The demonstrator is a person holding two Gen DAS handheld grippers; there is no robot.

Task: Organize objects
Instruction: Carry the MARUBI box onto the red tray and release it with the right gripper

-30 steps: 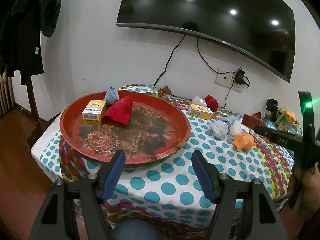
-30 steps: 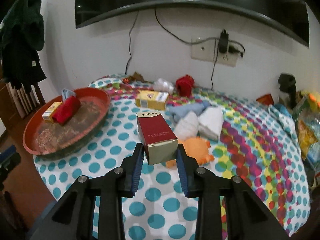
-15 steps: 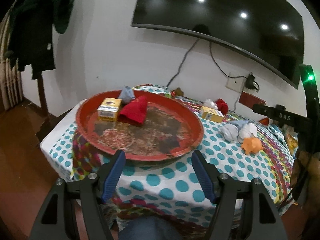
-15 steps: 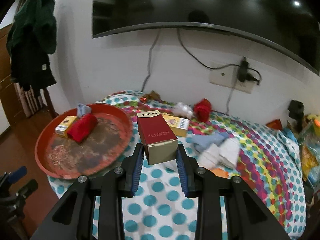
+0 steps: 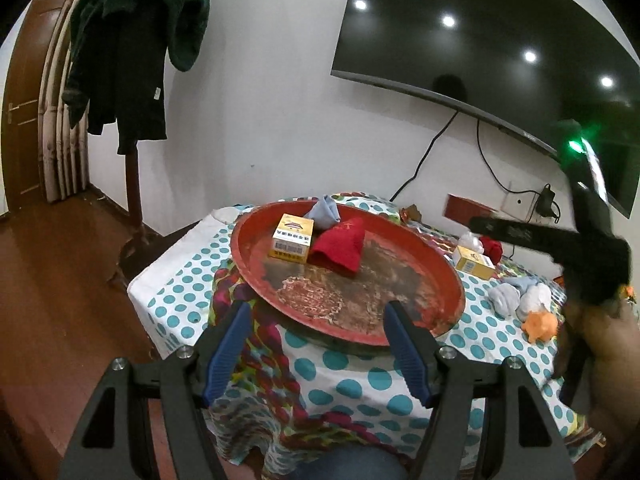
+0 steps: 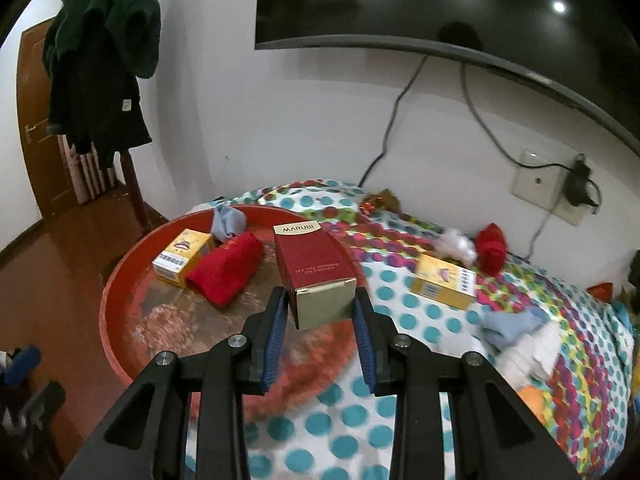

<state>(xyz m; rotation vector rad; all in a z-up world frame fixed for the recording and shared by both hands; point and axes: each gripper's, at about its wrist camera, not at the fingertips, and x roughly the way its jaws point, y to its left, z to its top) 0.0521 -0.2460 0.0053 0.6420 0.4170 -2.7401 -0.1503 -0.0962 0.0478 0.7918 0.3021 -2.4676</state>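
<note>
Right gripper [image 6: 320, 332] clamped on red box [image 6: 316, 268] w/ tray [image 6: 120, 292] below so I can drop it in; left gripper [image 5: 316, 356] open, empty.

the room is lit softly from above, and small round lights are seen mirrored as white dots in the dark screen [image 5: 480, 32] on the wall. the white wall [image 5: 260, 120] is lit well, while the corners of both pictures are swallowed by black. straight lines are bent near the edges. in the right wrist view, the dotted cloth [image 6: 320, 420] low down is smeared. in the left wrist view, the right gripper [image 5: 580, 248] is blurred, and a green glow [image 5: 576, 145] is spread above it.
</note>
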